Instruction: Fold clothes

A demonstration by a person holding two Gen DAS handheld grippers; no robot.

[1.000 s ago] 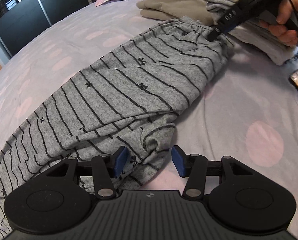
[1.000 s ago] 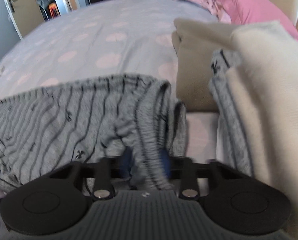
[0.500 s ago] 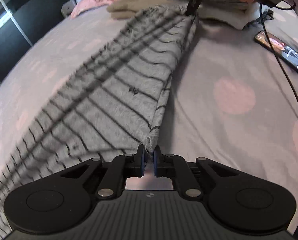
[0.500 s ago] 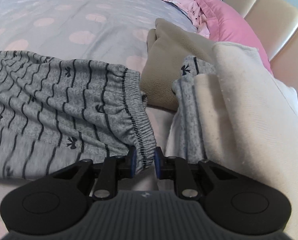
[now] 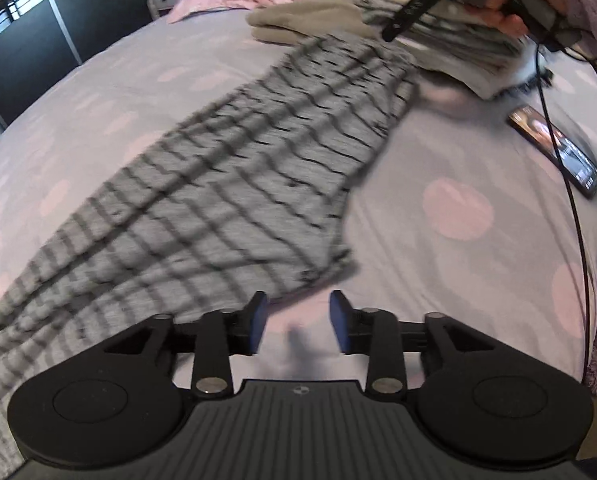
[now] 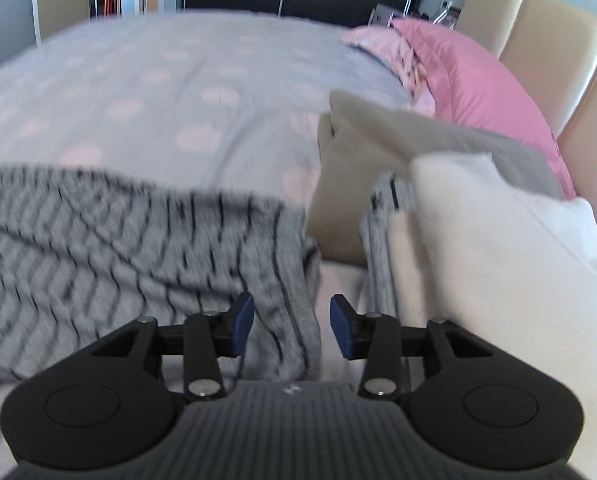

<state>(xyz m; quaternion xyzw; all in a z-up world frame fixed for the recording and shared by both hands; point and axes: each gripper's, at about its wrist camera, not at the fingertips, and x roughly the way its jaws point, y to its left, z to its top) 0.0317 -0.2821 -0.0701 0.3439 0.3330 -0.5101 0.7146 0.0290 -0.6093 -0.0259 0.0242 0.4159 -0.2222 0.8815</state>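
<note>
On the bed: striped grey trousers lie stretched flat.
Left gripper: jaws just opened, hem released, nothing between.
Right gripper: jaws just opened; waistband sits slack between the spread pads.
Meaning: straightening done; next fold can begin.

Soft, even daylight fills both views, with no hard glare. Motion blur smears the striped grey trousers in both views, and the person's hand at the left view's top edge. The bedspread looks pale and slightly washed out. A faint shadow falls beneath the left gripper. Fisheye distortion bends the edges and darkens the corners.
</note>
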